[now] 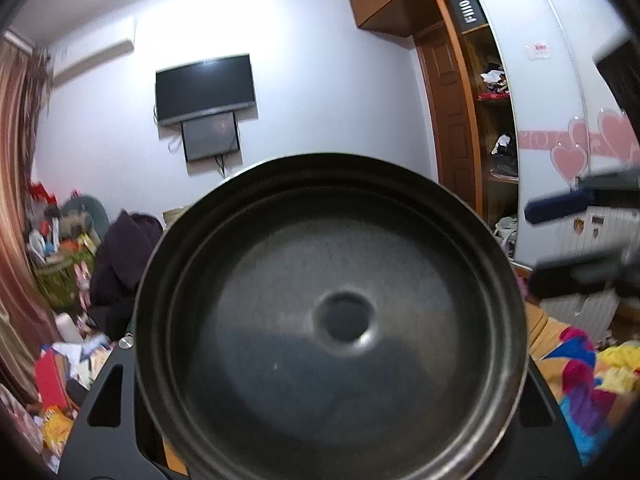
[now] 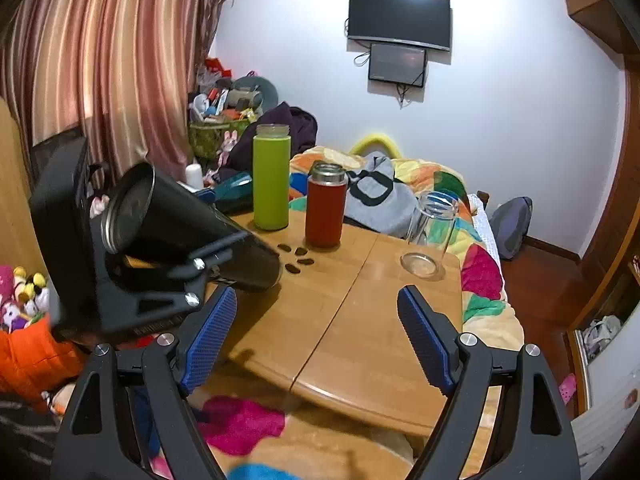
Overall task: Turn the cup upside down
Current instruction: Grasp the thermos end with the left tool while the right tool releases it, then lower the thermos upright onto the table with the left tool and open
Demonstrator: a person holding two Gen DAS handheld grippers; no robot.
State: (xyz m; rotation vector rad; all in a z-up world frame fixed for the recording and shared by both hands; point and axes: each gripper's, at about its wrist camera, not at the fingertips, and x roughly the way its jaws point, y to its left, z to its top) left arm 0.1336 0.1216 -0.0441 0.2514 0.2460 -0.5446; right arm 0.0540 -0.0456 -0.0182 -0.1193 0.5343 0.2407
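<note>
My left gripper (image 2: 200, 256) is shut on a black steel cup (image 2: 192, 228) and holds it tilted above the left part of the wooden table (image 2: 360, 320), its bottom towards the camera side and its mouth down towards the table. In the left wrist view the cup's round bottom (image 1: 332, 320) fills the middle and hides the fingers. My right gripper (image 2: 316, 336) is open and empty, low over the table's near edge; its blue pads (image 2: 208, 332) stand wide apart. It also shows at the right edge of the left wrist view (image 1: 560, 236).
On the table stand a green bottle (image 2: 271, 178), a red bottle (image 2: 325, 208) and a clear glass cup (image 2: 430, 236) lying tilted, with several small dark pieces (image 2: 298, 258) between them. A bed with a colourful quilt (image 2: 480, 272) lies behind. A curtain (image 2: 100, 60) hangs at left.
</note>
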